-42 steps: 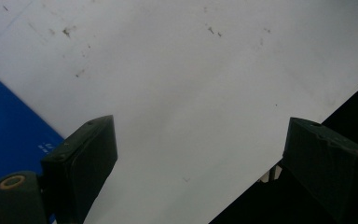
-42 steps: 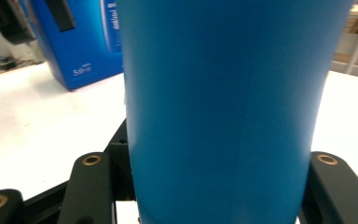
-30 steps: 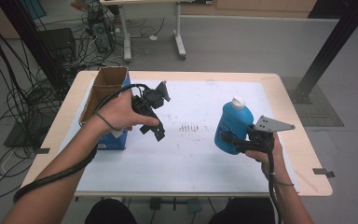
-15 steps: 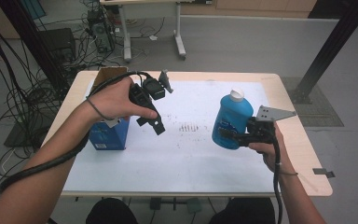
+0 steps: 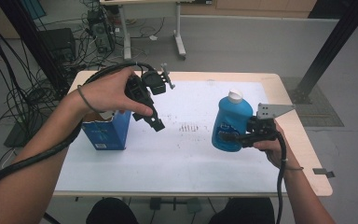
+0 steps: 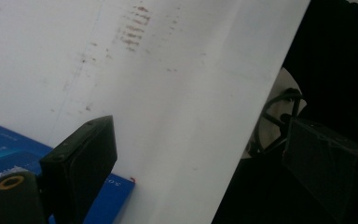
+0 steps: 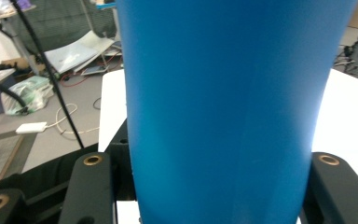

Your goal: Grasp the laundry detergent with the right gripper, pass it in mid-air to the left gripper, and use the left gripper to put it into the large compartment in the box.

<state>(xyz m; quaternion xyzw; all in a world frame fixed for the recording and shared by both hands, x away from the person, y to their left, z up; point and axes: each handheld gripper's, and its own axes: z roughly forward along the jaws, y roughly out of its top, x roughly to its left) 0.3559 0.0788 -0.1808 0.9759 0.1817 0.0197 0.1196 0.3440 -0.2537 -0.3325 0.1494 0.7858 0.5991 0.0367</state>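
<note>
A blue bottle (image 5: 230, 122) with a white cap stands upright at the right of the white table (image 5: 182, 158). My right gripper (image 5: 240, 138) is shut on its lower body. In the right gripper view the bottle (image 7: 223, 107) sits between the two black jaws of the right gripper (image 7: 212, 189), which press on its sides. Whether its base touches the table I cannot tell. My left gripper (image 5: 152, 119) hangs above the table's left half, pointing down and to the right. Its jaws (image 6: 205, 177) stand wide open with nothing between them.
A blue cardboard box (image 5: 107, 133) stands at the table's left, partly under the left hand, and its corner (image 6: 114, 198) shows by the left jaw. Faint brown marks (image 5: 189, 127) stain the tabletop. Cables and desk legs lie on the floor beyond the far edge.
The left hand has lifted its open gripper higher above the table. The right hand has raised the bottle slightly, still gripping it.
</note>
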